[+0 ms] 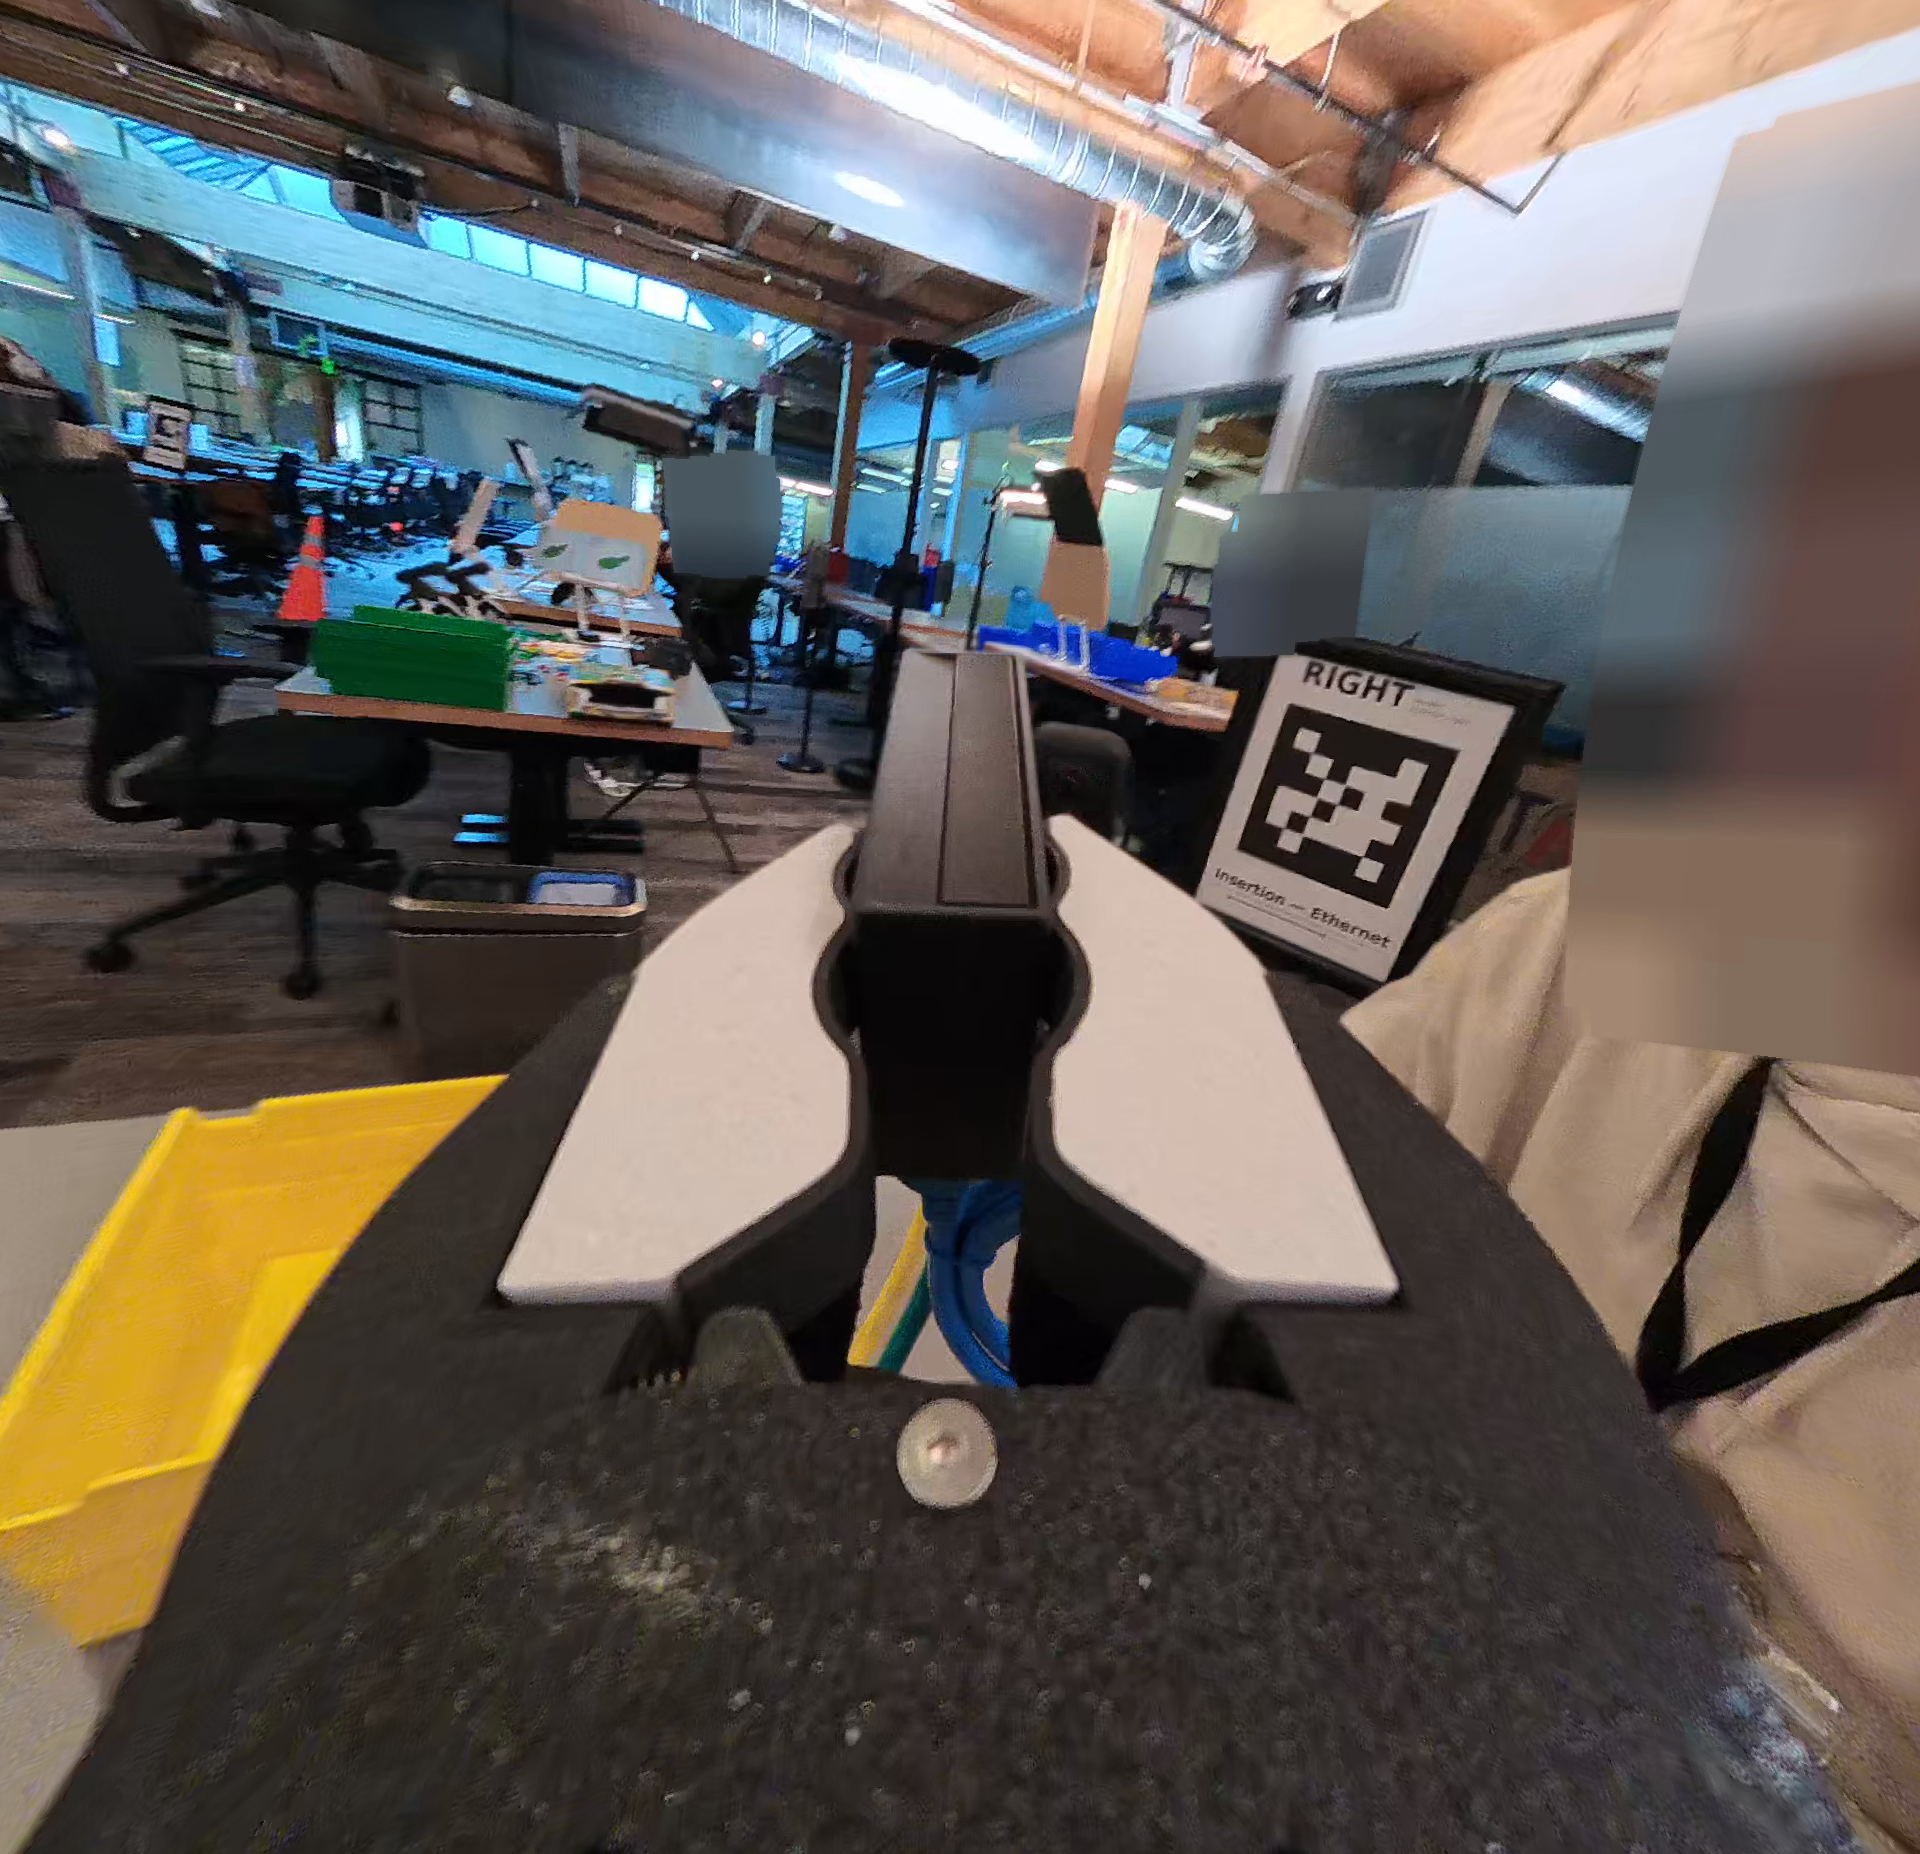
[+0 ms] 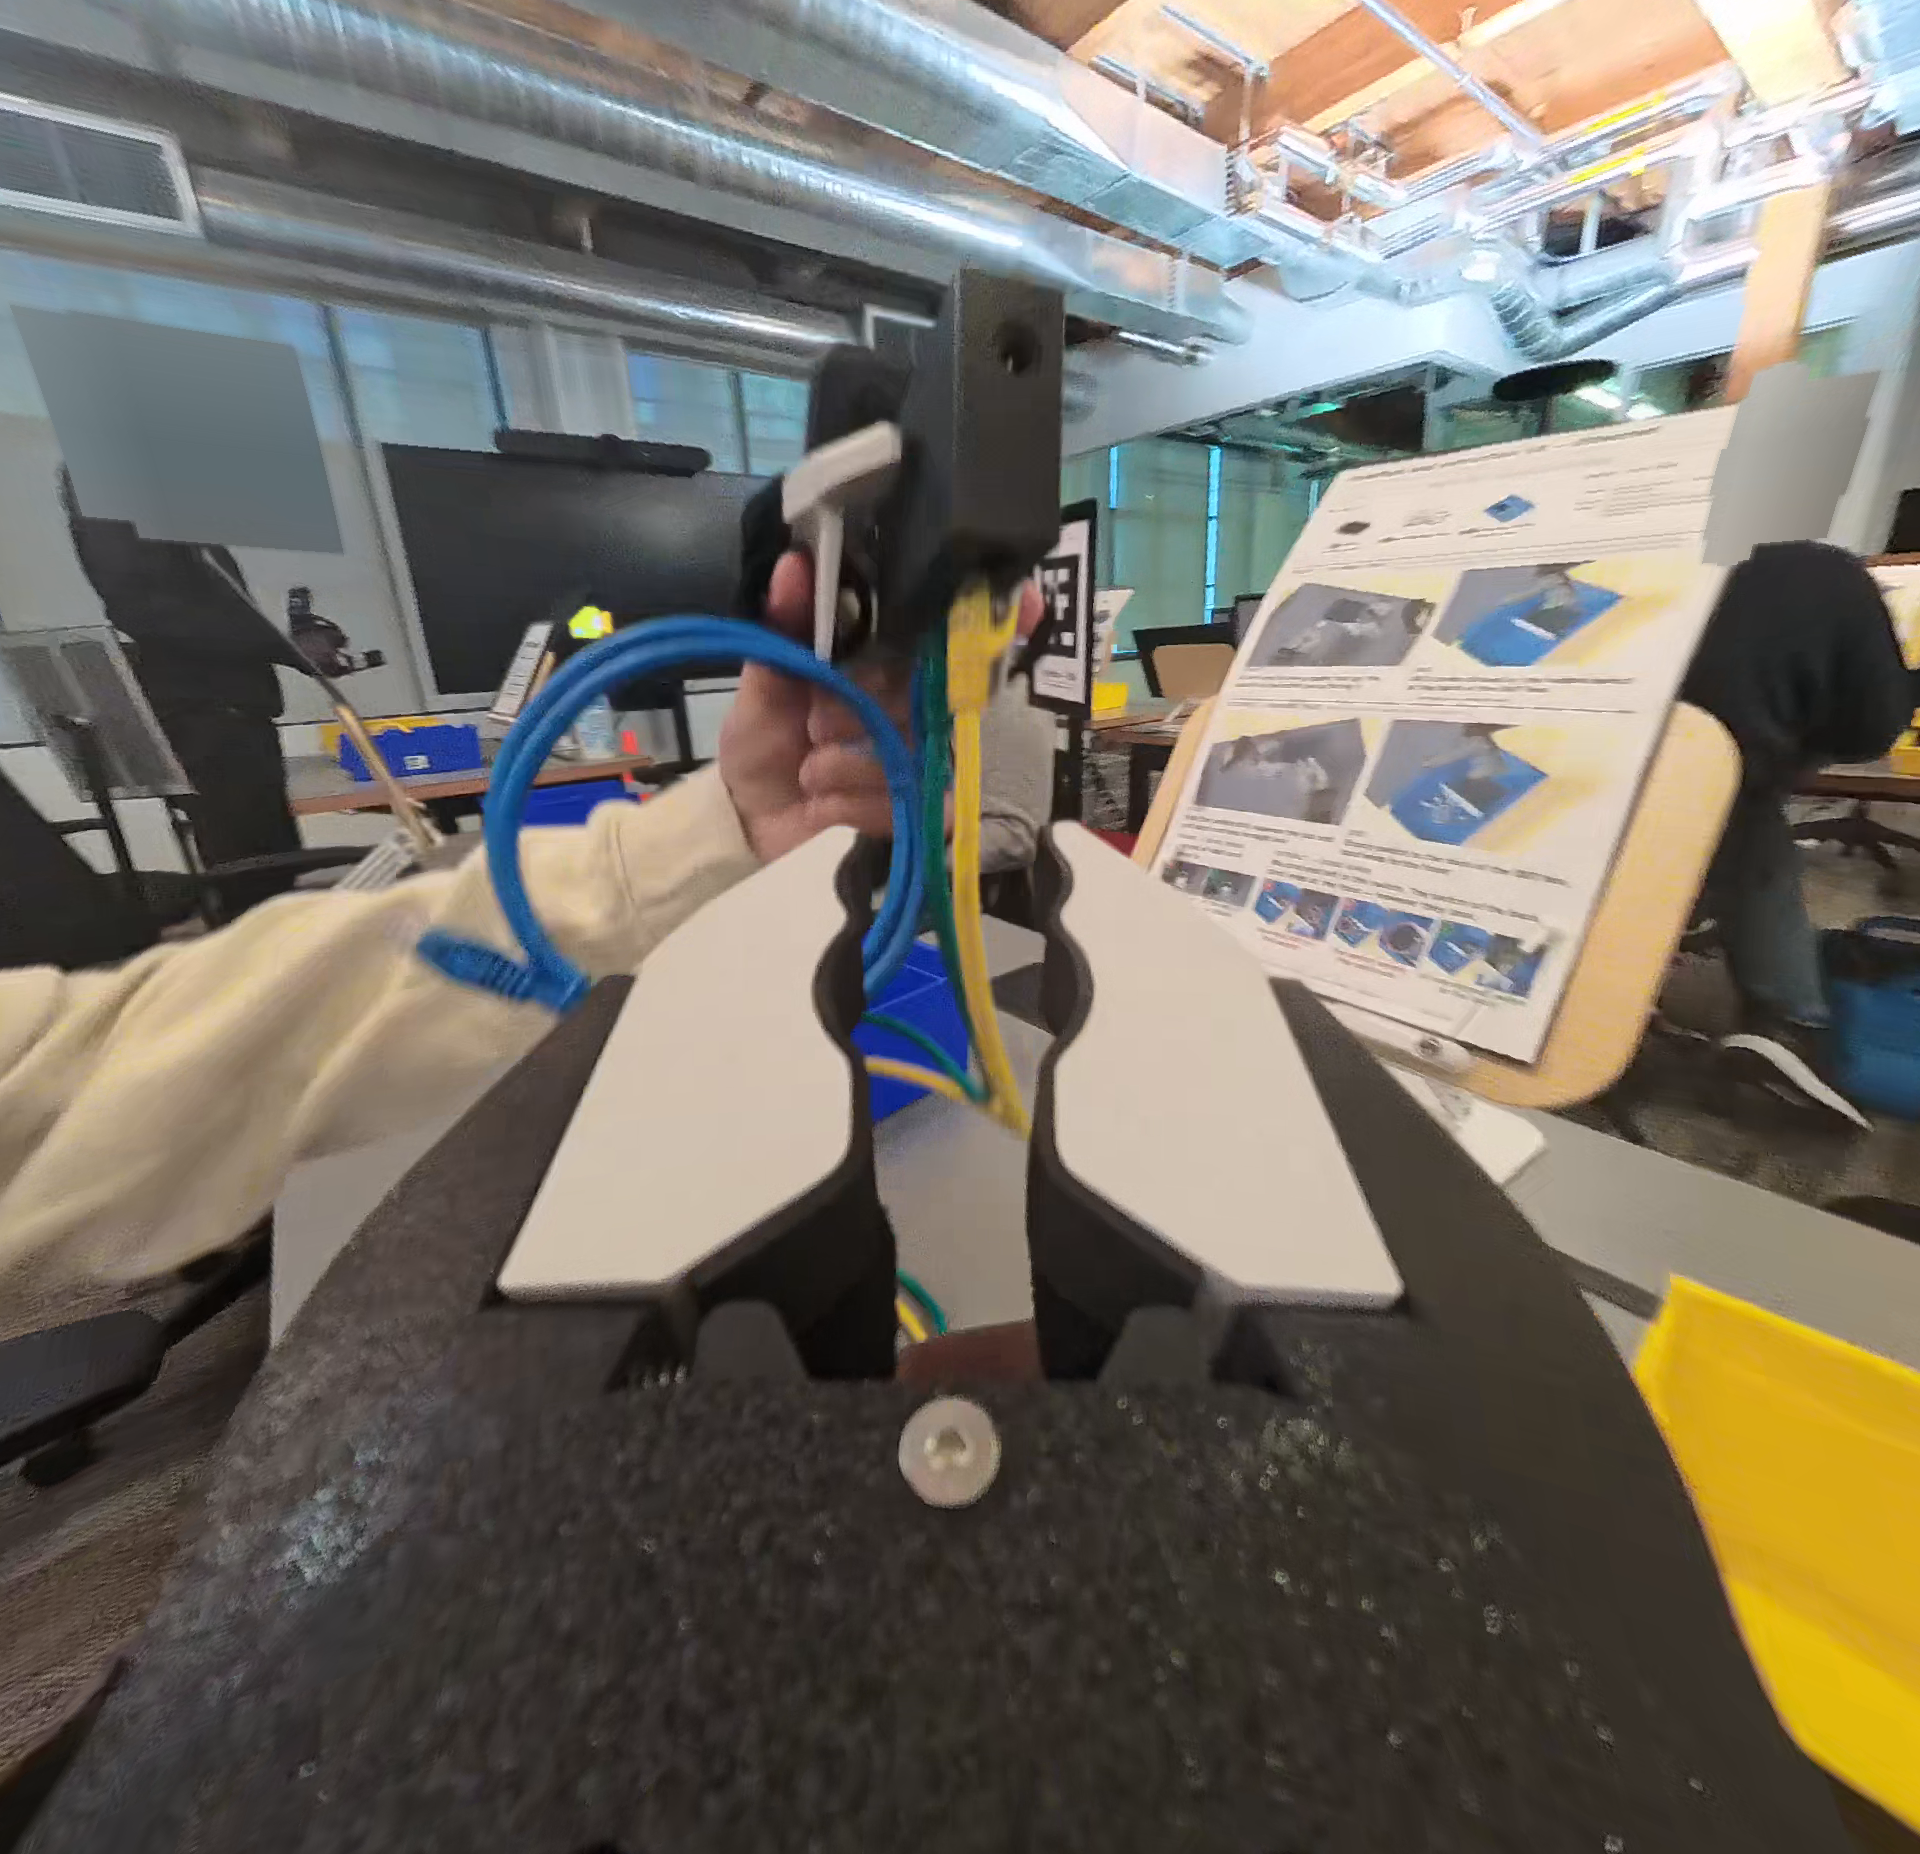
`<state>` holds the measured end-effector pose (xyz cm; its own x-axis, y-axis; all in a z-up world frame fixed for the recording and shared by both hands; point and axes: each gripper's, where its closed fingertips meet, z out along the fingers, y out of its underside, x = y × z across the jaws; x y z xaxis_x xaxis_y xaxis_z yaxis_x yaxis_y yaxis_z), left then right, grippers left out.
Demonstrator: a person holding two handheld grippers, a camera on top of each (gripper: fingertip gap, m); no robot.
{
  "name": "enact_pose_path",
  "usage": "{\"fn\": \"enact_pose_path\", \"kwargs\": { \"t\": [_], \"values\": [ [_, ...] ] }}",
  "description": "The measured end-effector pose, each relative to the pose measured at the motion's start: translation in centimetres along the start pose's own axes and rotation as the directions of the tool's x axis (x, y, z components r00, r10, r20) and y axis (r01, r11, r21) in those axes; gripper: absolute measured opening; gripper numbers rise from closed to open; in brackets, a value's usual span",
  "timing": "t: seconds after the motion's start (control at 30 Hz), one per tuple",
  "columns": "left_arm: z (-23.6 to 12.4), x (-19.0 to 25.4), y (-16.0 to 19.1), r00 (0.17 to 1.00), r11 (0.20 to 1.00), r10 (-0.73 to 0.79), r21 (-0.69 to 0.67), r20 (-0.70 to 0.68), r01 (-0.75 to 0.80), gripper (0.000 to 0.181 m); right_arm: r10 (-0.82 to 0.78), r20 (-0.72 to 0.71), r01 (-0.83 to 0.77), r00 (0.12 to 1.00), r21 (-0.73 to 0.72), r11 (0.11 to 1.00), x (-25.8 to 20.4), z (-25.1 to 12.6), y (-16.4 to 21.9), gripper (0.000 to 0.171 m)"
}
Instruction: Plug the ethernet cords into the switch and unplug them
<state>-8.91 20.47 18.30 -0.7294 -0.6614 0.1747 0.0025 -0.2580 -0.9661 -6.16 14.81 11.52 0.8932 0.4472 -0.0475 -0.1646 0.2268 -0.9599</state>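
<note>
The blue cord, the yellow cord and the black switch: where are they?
blue cord (image 2: 634, 651): right wrist view, top of its loop.
yellow cord (image 2: 971, 817): right wrist view, hanging stretch.
black switch (image 1: 951, 838): left wrist view, top face.

Glowing evenly under bright ceiling strip lights (image 1: 868, 189) and far skylight windows (image 1: 561, 261). Bending straight lines at frame edges, fisheye style. Smearing with motion blur on blue cord (image 2: 665, 765) and sleeve (image 2: 343, 994). Casting soft shadows only; showing no harsh glare.

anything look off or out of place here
Yes: the black box-shaped switch is lifted off the table in the left claw, and the looped blue ethernet cord dangles with its plug free.
</note>
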Motion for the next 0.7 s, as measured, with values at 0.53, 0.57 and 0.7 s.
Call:
{"fn": "enact_pose_path", "kwargs": {
  "t": [0.53, 0.57, 0.7],
  "values": [
    [-3.1, -5.5, 11.5, 0.972, 0.970, 0.023, -0.241, 0.235, 0.035, 0.048, -0.167, -0.048, 0.143, 0.985, -0.321, 0.936, 4.3, 3.8, 11.4, 0.007],
    [-3.8, -5.9, 12.4, 0.958, 0.948, 0.069, -0.317, 0.280, 0.025, 0.051, -0.237, -0.053, 0.202, 0.970, -0.367, 0.908, 4.6, 3.6, 12.0, 0.007],
    [-6.9, -6.4, 15.1, 0.825, 0.739, 0.419, -0.670, 0.380, -0.067, 0.061, -0.509, -0.015, 0.419, 0.861, -0.547, 0.725, 4.7, 3.5, 14.7, 0.007]
  ]
}}
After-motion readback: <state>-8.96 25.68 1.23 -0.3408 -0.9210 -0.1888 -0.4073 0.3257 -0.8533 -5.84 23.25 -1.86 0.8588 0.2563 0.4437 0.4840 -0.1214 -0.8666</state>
